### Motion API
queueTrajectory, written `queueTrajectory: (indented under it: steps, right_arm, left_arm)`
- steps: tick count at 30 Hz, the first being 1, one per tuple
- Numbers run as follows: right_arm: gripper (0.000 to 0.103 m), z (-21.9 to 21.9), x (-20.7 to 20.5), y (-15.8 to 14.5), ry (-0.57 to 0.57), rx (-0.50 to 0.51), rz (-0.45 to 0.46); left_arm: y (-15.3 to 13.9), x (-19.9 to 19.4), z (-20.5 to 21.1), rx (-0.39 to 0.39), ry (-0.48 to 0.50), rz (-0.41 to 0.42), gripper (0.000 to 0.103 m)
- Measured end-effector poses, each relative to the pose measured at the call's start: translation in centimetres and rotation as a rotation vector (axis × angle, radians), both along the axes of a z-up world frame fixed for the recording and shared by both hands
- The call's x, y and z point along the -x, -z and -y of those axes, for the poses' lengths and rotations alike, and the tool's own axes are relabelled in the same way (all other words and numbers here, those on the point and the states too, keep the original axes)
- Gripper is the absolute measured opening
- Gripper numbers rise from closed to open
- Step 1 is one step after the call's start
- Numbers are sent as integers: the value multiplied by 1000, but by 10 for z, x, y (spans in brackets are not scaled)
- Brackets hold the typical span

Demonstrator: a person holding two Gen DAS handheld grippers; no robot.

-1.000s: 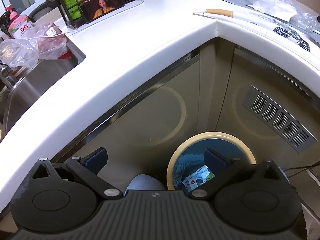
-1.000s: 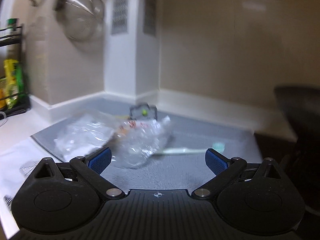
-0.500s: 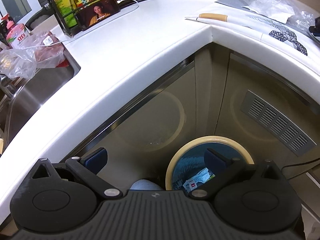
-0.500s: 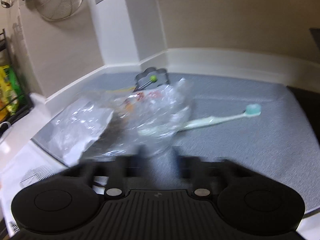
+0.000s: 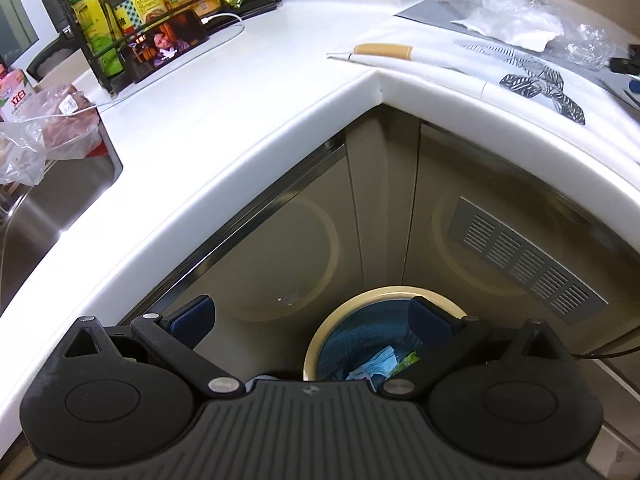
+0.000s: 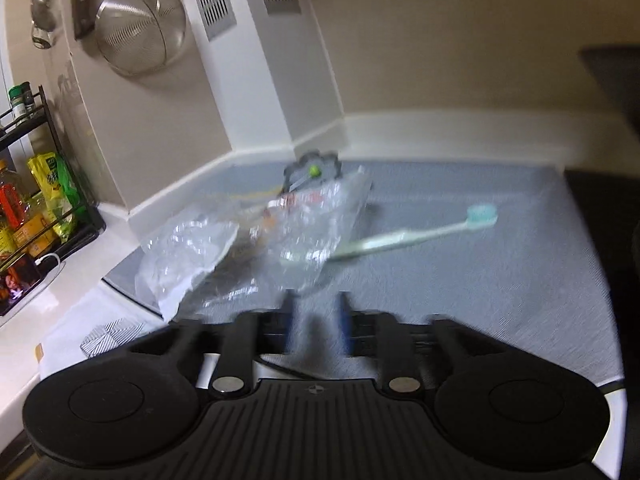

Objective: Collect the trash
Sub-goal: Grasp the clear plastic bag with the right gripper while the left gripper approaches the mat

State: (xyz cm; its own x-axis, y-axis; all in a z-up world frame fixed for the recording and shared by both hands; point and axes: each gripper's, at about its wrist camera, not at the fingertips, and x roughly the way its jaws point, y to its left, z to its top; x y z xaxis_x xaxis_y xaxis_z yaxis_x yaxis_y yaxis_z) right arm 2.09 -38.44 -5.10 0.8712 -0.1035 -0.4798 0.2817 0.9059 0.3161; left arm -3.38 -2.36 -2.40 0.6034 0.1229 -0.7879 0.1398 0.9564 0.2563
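Crumpled clear plastic wrappers [image 6: 312,232] lie on a grey mat [image 6: 480,280] in the counter's corner, and they also show far off in the left wrist view [image 5: 516,26]. My right gripper [image 6: 316,312] hovers just short of the nearest wrapper. Its blurred jaws are opening, a narrow gap apart, with nothing between them. A pale green toothbrush [image 6: 408,236] lies partly under that wrapper. My left gripper [image 5: 310,314] is open and empty above a round bin [image 5: 360,294] on the floor, which has a blue liner and some trash [image 5: 380,364] inside.
A white corner counter [image 5: 240,120] carries a black rack of bottles [image 5: 120,20], a phone showing video [image 5: 168,42] and a wooden-handled tool [image 5: 384,51]. A sink [image 5: 60,196] with a plastic bag is at left. A strainer [image 6: 140,32] hangs on the wall.
The right gripper's jaws went from wide apart to nearly together, then parted a little, as it tilted down toward the wrappers. The left gripper drifted slightly over the bin.
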Motion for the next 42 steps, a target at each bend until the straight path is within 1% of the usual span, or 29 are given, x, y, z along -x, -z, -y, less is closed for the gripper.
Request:
queueTrajectory:
  steps: [2, 5, 11, 12, 13, 14, 15, 17, 21, 23, 25, 26, 27, 29, 31, 33, 36, 38, 40, 42]
  right_arm:
    - [67, -2, -6, -2, 1, -11, 4]
    - [78, -6, -20, -4, 20, -8, 2]
    - [78, 1, -58, 0, 130, 0, -24]
    - [66, 2, -62, 2, 131, 9, -24]
    - [50, 3, -65, 3, 107, 5, -30]
    - [7, 4, -66, 4, 77, -12, -36]
    - [3, 4, -62, 4, 64, -22, -31]
    - [3, 2, -43, -2, 69, -2, 9]
    - [3, 0, 12, -15, 81, 17, 102]
    - [3, 2, 34, -13, 115, 12, 133]
    - [3, 3, 42, -4, 144, 33, 127]
    - [3, 8, 40, 0, 144, -1, 104]
    - [3, 14, 40, 3, 141, -47, 101]
    - [3, 24, 36, 9, 156, -107, 81]
    - [4, 29, 32, 13, 164, -144, 48]
    - [4, 27, 31, 13, 163, -138, 46]
    - [5, 24, 29, 13, 151, -133, 39]
    - [5, 24, 27, 14, 147, -134, 34]
    - [5, 24, 25, 13, 146, -134, 30]
    - [6, 24, 24, 13, 144, -135, 26]
  left_arm:
    - [1, 0, 2, -11, 1, -4, 103]
    - [0, 1, 1, -4, 3, -7, 103]
    - [-9, 0, 0, -3, 6, 23, 103]
    - [-13, -1, 1, 4, 11, 32, 103]
    - [-17, -3, 4, 15, 19, 45, 103]
    - [-22, -4, 7, 29, 30, 59, 103]
    - [-28, -7, 11, 51, 46, 77, 103]
    - [-41, -12, 22, 105, 81, 116, 103]
    - [-65, -35, 58, 228, 143, 172, 103]
    - [-74, -52, 83, 287, 155, 203, 103]
    - [-79, -72, 111, 341, 161, 231, 103]
    - [-81, -82, 126, 358, 163, 242, 103]
    - [-82, -91, 139, 370, 172, 253, 103]
    - [-83, -114, 169, 398, 195, 267, 103]
    - [-81, -135, 191, 438, 197, 244, 103]
    - [-77, -157, 207, 512, 196, 190, 103]
    - [-63, -189, 220, 620, 117, 83, 103]
    - [-54, -204, 223, 683, 67, 33, 103]
    - [-48, -215, 229, 711, 35, 8, 103]
    - [-43, -223, 236, 715, 17, -15, 103]
